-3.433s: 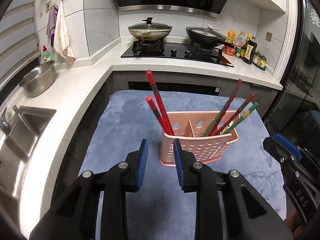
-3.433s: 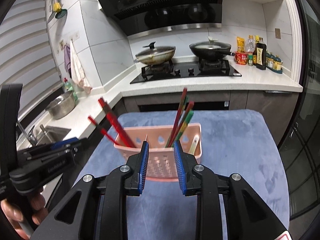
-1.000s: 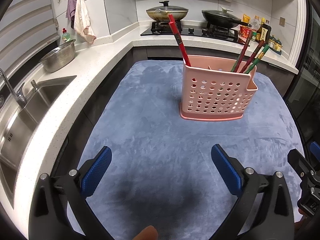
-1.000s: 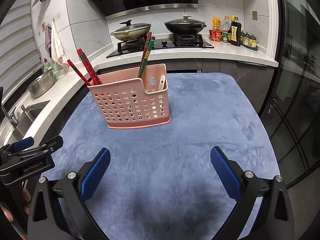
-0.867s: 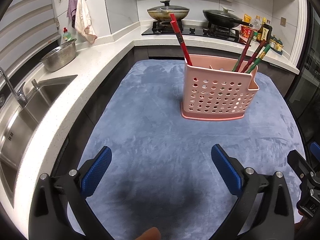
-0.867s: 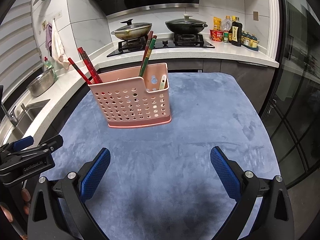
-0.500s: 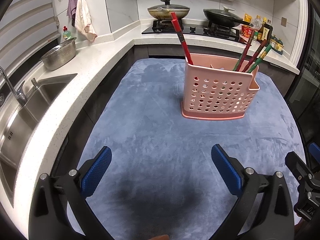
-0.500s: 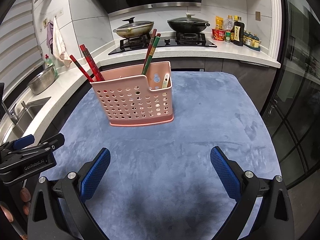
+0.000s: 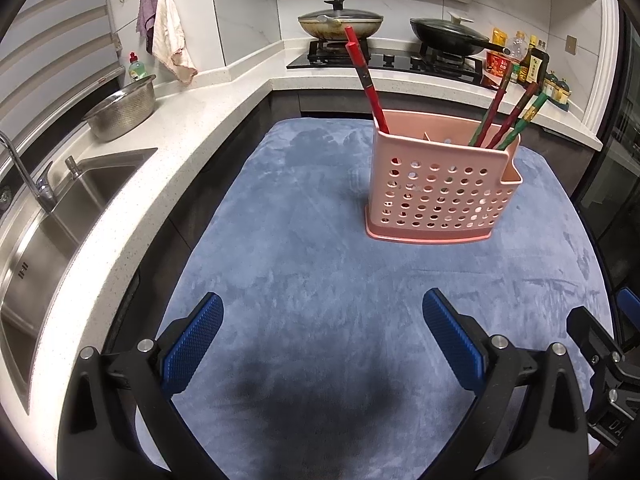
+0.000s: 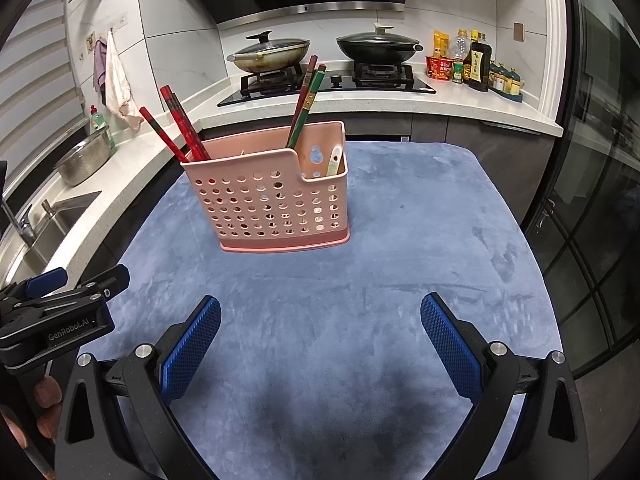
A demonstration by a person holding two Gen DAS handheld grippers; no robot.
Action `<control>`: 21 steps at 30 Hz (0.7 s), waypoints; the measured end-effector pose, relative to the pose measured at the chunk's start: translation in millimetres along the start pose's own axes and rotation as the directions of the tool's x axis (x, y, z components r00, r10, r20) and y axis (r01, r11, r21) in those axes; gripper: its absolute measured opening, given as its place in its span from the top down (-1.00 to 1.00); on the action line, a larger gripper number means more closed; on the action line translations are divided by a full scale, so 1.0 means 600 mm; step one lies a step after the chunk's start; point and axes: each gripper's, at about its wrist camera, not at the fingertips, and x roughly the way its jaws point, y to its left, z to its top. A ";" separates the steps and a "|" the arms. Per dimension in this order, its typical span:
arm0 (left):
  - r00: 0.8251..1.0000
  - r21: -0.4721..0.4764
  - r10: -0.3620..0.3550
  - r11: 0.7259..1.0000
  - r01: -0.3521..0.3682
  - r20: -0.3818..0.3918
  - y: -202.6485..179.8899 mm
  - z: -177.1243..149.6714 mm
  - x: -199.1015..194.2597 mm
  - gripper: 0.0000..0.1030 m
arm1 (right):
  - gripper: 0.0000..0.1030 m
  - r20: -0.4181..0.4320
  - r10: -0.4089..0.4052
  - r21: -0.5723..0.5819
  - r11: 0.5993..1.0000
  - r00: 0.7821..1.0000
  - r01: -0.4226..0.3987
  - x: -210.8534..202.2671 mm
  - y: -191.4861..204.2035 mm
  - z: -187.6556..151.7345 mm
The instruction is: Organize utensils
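A pink perforated utensil holder [image 9: 438, 194] stands upright on the blue-grey mat [image 9: 304, 280]; it also shows in the right wrist view [image 10: 276, 204]. Red chopsticks [image 9: 366, 80] lean out of its left compartment, and red and green chopsticks [image 9: 510, 114] out of its right one. In the right wrist view the red chopsticks [image 10: 180, 126] and the red and green ones [image 10: 306, 100] show too, with a pale utensil [image 10: 334, 162] in the low side pocket. My left gripper [image 9: 322, 336] and my right gripper [image 10: 320, 334] are both wide open and empty, held low over the mat well short of the holder.
A white counter with a steel sink [image 9: 48, 216] and a metal colander [image 9: 122, 108] runs along the left. A hob with two lidded pans [image 10: 320, 50] and sauce bottles [image 10: 472, 62] stands behind. The mat's right edge drops off beside a dark glass door [image 10: 592, 200].
Both grippers opened wide from nearly closed and drew back from the holder, which now stands farther off. Over the last second both cameras shifted only slightly.
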 end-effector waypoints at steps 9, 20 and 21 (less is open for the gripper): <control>1.000 0.006 0.001 1.000 -0.001 0.011 -0.001 0.006 -0.002 -0.85 | -0.87 0.004 0.000 -0.004 1.000 1.000 0.000 0.001 0.003 0.002; 1.000 0.010 0.005 1.000 -0.005 0.017 -0.002 0.009 -0.003 -0.85 | -0.87 0.007 -0.003 -0.005 1.000 1.000 0.003 0.002 0.005 0.006; 1.000 0.010 0.004 1.000 -0.004 0.019 -0.002 0.010 -0.004 -0.85 | -0.87 0.007 -0.003 -0.004 1.000 1.000 0.003 0.002 0.005 0.006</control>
